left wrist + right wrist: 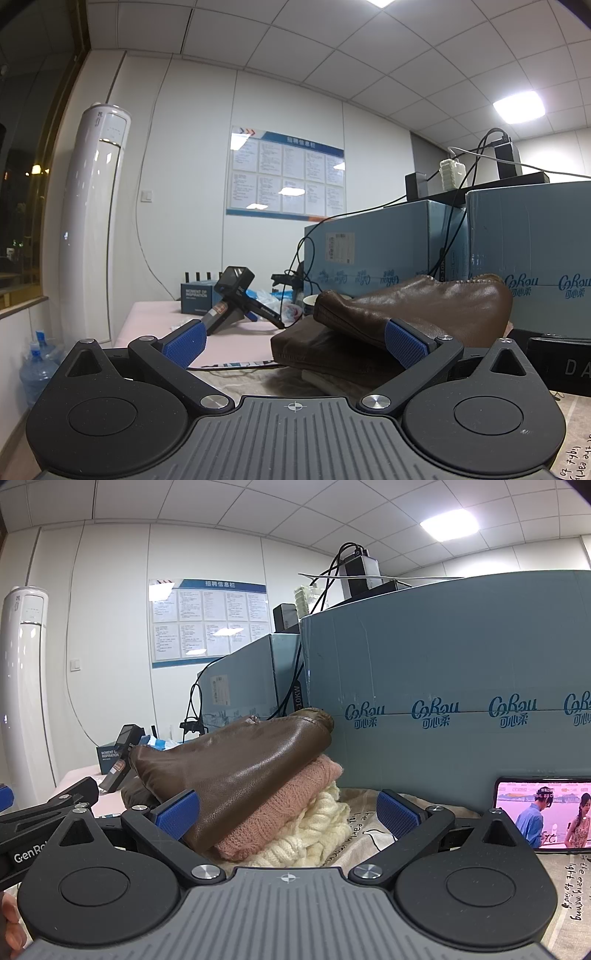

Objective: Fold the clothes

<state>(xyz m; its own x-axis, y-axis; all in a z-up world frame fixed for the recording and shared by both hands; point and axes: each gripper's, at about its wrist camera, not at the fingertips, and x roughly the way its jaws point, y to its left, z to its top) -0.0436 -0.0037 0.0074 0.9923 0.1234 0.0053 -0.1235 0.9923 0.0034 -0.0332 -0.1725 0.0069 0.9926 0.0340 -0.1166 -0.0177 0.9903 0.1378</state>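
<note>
- Clothes lie in a folded stack on the worktop [373,823], straight ahead of both pairs of fingers: a brown leather garment [243,771] on top, a pink knit [284,812] under it, and a cream cable knit [317,830] at the bottom.
- Right gripper [288,814] has its fingers spread wide, pinching nothing; the stack sits between them, closer to the left blue pad [177,814], which overlaps the leather's near edge, though contact cannot be told. The right pad [397,818] stands apart from the clothes, over the printed cloth covering the worktop.
- Left gripper [295,347] is also spread wide and pinching nothing. The brown leather garment [424,310] lies just beyond its right pad [404,343], which overlaps the garment's lower edge; the left pad [184,347] is well clear, with only a pink surface behind it.
- Beyond the stack, blue cardboard boxes [443,686] rise behind the clothes.
- A phone [543,814] with a lit screen leans against the boxes to the right of the right gripper's fingers.
- A spare handheld gripper [236,295] lies farther off, beyond the left pad of the left gripper.
</note>
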